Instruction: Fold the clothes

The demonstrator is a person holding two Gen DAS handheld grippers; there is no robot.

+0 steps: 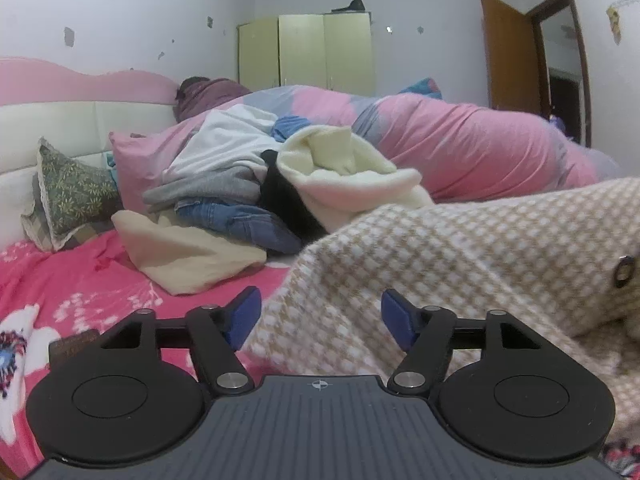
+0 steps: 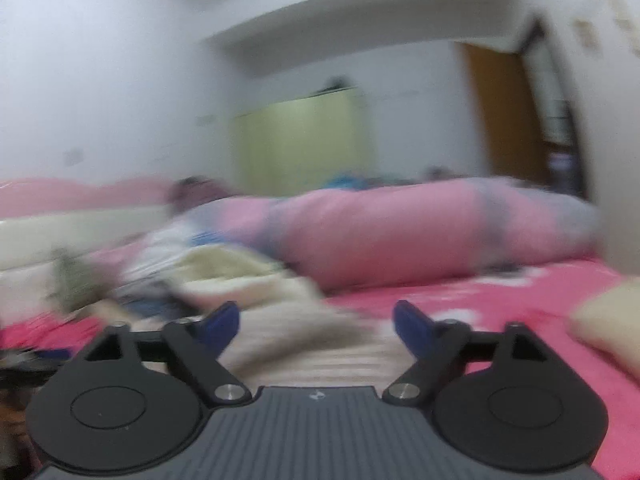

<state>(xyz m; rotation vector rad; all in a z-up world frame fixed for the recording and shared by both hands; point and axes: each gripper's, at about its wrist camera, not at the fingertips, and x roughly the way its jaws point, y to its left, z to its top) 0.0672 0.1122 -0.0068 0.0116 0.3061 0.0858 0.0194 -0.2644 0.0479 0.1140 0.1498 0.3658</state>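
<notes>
**Ana:** Bedroom walls are white and chipped, with a pale green wardrobe (image 1: 306, 50) at the back and a brown door (image 1: 510, 52) ajar at the right. What covers the bed?

**Ben:** A pink flowered sheet (image 1: 72, 292). A long pink and grey duvet (image 1: 460, 148) is rolled along the far side, and a green pillow (image 1: 70, 188) leans on the white headboard (image 1: 60, 120).

**Ana:** Where are the clothes?

**Ben:** A loose heap (image 1: 240, 184) sits mid-bed in front of the duvet: white and grey tops, jeans, something black, cream pieces. Nearer lies a beige checked garment (image 1: 460, 248) with a metal snap showing at its right edge.

**Ana:** And how does it lie against the left hand-held gripper (image 1: 318, 316)?

**Ben:** Its blue fingers (image 1: 244, 312) are spread. The checked cloth lies between and beyond them, running up and right; the left finger sits at the cloth's edge, the right one over it. Neither pad presses the fabric.

**Ana:** The right hand-held gripper (image 2: 314, 322)?

**Ben:** That view is smeared by motion. Its fingers are spread wide, with pale, blurred cloth (image 2: 304, 344) lying low between them. Nothing is pinched. The heap is ahead to its left, the duvet straight ahead, and a cream piece (image 2: 608, 320) lies at the right edge.
</notes>
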